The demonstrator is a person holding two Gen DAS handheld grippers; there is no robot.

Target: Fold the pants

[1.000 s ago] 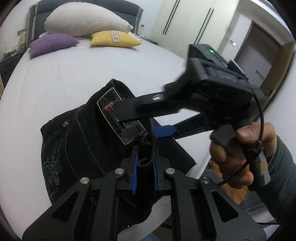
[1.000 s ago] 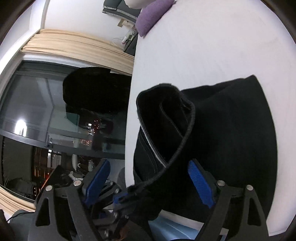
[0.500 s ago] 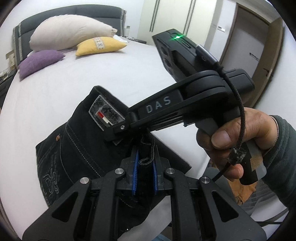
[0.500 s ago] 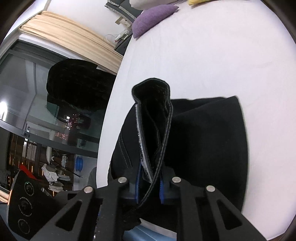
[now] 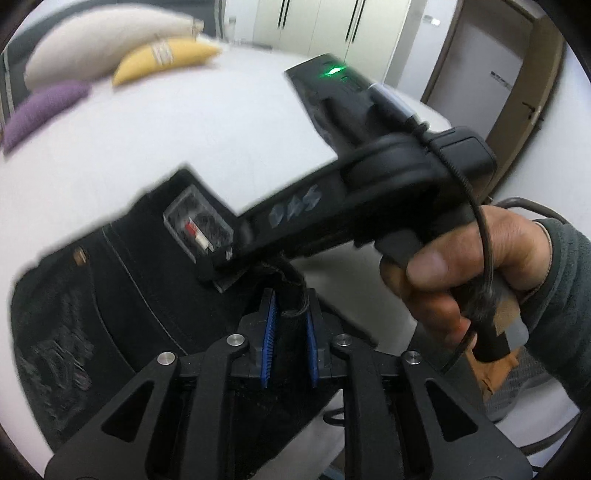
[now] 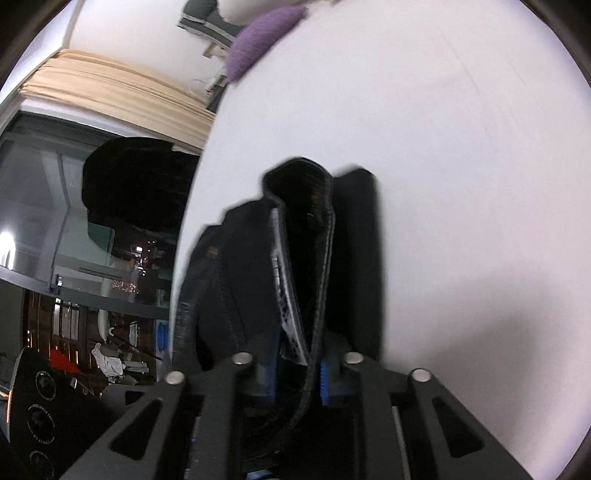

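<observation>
Your left gripper (image 5: 289, 332) and right gripper (image 6: 298, 369) each pinch the pants (image 5: 122, 295) waistband at the bed (image 5: 207, 140) edge; frames blurred.

Left wrist view: close over the bed's (image 5: 192, 122) foot edge, facing the headboard end. Right wrist view: close, facing along the bed (image 6: 461, 184) toward its window-side edge. Shared: pants (image 5: 122, 295) (image 6: 240, 277), purple pillow (image 5: 40, 110) (image 6: 262, 33).

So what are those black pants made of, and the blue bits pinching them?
The pants look like black denim: matte, heavy weave, pale contrast stitching and a metal rivet. The blue pads inside the jaws of the left gripper seem to be ribbed rubber or soft plastic; the blur leaves that open.
</observation>
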